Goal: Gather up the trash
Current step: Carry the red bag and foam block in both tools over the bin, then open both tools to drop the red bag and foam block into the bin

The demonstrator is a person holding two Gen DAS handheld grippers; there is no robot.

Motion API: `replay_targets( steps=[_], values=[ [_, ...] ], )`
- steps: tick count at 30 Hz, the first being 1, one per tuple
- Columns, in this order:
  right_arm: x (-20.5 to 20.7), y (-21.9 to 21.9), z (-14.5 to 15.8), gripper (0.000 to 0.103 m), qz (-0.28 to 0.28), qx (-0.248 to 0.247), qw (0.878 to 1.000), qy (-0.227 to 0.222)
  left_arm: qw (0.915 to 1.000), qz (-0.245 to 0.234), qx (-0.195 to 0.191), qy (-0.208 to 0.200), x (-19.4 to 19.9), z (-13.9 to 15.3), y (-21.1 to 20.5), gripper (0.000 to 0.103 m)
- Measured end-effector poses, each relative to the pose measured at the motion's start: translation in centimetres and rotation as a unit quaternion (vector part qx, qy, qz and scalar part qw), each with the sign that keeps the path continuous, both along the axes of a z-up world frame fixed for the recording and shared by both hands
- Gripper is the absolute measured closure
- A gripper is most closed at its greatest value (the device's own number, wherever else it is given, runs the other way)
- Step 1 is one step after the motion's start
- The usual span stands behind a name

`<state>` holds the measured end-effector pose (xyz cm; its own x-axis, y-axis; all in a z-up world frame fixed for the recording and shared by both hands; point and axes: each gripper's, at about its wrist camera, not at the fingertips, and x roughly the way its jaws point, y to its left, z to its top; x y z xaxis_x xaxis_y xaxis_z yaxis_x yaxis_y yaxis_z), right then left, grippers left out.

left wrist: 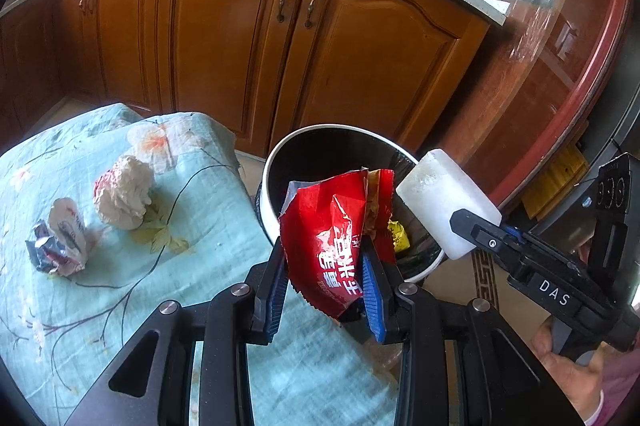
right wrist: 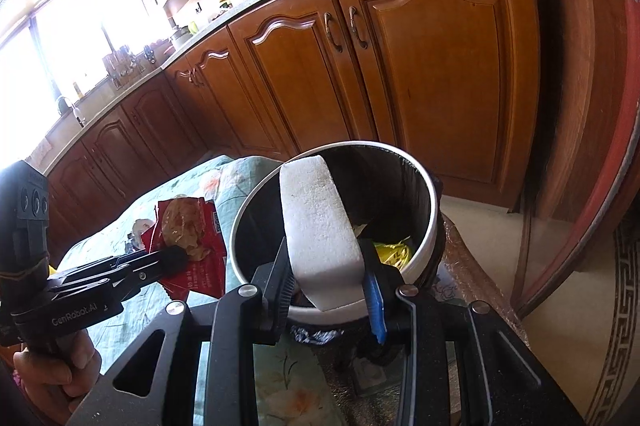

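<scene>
My left gripper [left wrist: 325,258] is shut on a red snack wrapper [left wrist: 332,226] and holds it at the near rim of the white trash bin [left wrist: 276,150]. My right gripper [right wrist: 328,266] is shut on a white foam block [right wrist: 316,222] and holds it over the bin's [right wrist: 428,226] near rim. The right gripper also shows in the left wrist view [left wrist: 476,226] with the foam block [left wrist: 444,202]. The left gripper shows in the right wrist view [right wrist: 176,258] with the wrapper [right wrist: 196,266]. Yellow trash [right wrist: 394,250] lies inside the bin.
A crumpled paper ball [left wrist: 124,192] and a crumpled wrapper wad [left wrist: 60,238] lie on the floral teal cloth [left wrist: 120,306] left of the bin. Wooden cabinets [left wrist: 240,38] stand behind. A wooden door with glass [left wrist: 552,26] is at the right.
</scene>
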<state>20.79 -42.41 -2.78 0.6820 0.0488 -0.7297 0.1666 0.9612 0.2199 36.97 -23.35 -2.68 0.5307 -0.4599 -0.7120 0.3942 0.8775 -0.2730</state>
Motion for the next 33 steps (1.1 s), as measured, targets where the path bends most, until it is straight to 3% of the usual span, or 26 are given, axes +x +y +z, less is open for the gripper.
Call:
replay_targets(
  steps=[13, 29, 33],
  values=[
    [3.0, -1.6, -1.0, 0.071, 0.007, -0.018, 1.000, 0.024, 0.9992, -0.010, 0.037, 0.011, 4.0, -1.8, -3.8, 0.070],
    [5.1, -2.5, -2.1, 0.070, 0.008, -0.022, 0.998, 0.053, 0.9983, -0.014, 0.053, 0.019, 5.2, -2.7, -4.7, 0.069],
    [5.5, -2.8, -2.3, 0.066, 0.003, -0.026, 0.998, 0.061, 0.9980, -0.015, 0.058, 0.021, 5.2, -2.7, -4.9, 0.066]
  ],
)
